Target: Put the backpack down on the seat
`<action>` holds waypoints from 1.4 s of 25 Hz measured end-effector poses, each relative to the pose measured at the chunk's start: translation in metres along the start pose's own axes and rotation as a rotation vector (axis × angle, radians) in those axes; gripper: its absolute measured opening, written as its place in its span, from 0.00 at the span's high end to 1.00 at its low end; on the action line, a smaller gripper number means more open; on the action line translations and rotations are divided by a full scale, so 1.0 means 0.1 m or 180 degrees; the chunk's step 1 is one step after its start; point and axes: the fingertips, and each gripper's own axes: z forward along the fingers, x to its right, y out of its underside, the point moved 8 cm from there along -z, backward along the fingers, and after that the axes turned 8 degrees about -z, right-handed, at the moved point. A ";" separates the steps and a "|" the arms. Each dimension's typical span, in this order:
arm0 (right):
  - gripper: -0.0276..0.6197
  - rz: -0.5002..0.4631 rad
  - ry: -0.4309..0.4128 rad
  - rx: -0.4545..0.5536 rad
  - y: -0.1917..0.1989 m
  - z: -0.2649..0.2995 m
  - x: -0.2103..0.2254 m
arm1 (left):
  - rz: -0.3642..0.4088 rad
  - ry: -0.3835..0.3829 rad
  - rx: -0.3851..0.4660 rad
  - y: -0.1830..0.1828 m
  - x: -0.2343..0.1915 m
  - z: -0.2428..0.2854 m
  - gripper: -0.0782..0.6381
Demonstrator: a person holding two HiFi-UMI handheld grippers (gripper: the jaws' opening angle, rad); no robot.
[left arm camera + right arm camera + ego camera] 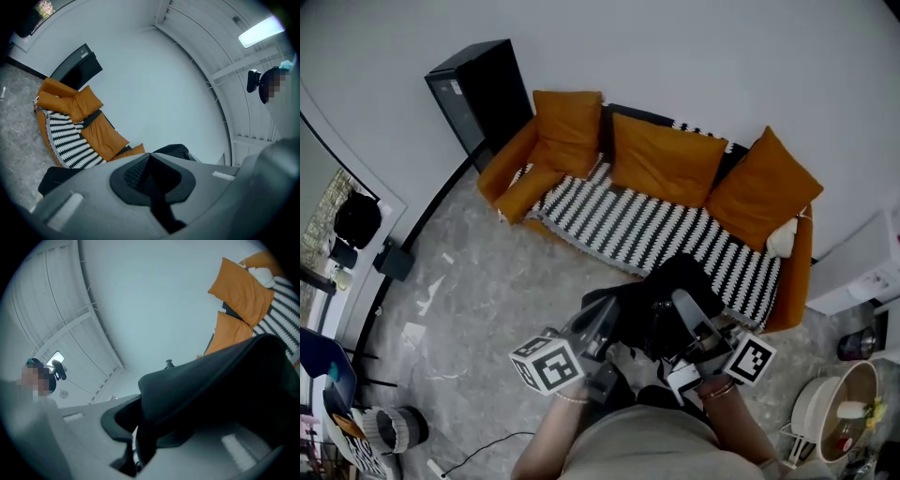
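Pale walls (pixel 694 56) and a grey stone floor (pixel 487 309) surrounded the sofa (pixel 656 225), whose striped seat lay ahead of and below both sets of jaws. The backpack (pixel 670 300) hung in the air, seemingly just short of that seat, so letting go now would likely have dropped it on the floor or against the sofa's front edge. Held only by thin folds of black fabric, it could also have slipped or swung. The left gripper (pixel 598 328) and right gripper (pixel 692 323) were held close together, both tilted upward, each with its jaws pinched shut on the backpack's fabric.
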 end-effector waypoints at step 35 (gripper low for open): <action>0.84 -0.0025 0.0279 0.0157 -0.58 3.02 1.29 | -0.0195 0.0123 -0.0179 -2.47 -1.68 1.48 0.88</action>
